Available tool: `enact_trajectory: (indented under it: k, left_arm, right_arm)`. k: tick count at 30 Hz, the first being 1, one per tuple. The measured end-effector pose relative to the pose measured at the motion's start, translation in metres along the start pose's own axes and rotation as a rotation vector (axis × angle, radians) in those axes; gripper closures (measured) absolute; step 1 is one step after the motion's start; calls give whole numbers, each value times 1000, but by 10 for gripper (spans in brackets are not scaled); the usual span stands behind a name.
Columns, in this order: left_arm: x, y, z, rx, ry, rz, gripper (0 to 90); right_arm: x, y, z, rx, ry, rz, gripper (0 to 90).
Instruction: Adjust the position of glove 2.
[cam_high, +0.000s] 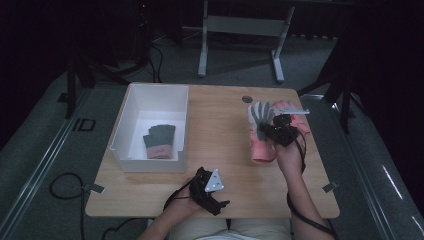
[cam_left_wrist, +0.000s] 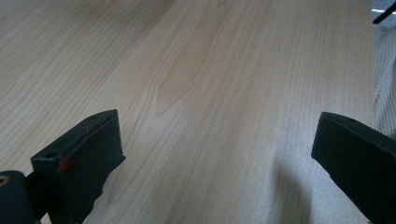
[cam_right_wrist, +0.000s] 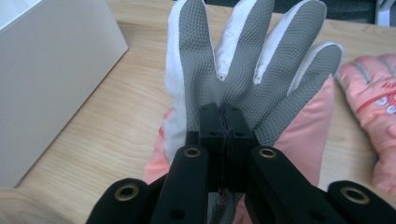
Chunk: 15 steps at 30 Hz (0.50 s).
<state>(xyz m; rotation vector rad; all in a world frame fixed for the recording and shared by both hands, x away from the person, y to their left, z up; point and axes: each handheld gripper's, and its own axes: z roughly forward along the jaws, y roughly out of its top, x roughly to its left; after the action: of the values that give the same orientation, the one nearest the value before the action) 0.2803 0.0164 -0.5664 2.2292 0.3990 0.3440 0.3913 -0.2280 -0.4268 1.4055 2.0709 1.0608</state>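
My right gripper (cam_high: 271, 129) (cam_right_wrist: 227, 114) is shut on the palm of a pink glove (cam_high: 261, 120) (cam_right_wrist: 261, 60) with grey textured fingers. It holds that glove above the right side of the wooden table (cam_high: 220, 130), fingers spread upward and the pink cuff hanging below. A second pink glove (cam_high: 298, 119) (cam_right_wrist: 373, 102) lies flat on the table just to the right. My left gripper (cam_high: 212, 192) (cam_left_wrist: 217, 154) rests near the table's front edge, open, with bare wood (cam_left_wrist: 210, 70) between its jaws.
A white box (cam_high: 125, 125) (cam_right_wrist: 51, 70) stands on the left half of the table, holding a grey and pink glove (cam_high: 160, 141). A round cable hole (cam_high: 247, 99) sits near the far edge. Metal desk legs (cam_high: 202, 55) stand on the carpet beyond.
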Motion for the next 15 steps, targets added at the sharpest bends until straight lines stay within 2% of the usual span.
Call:
enact_trajectory:
  k: [5, 15]
  left_arm:
    - [-1, 0, -1, -8, -8, 15, 17]
    - [0, -2, -2, -24, -9, 10, 17]
  right_arm:
    - [12, -11, 13, 29, -23, 4, 885]
    - [21, -31, 60, 131, -22, 32, 885]
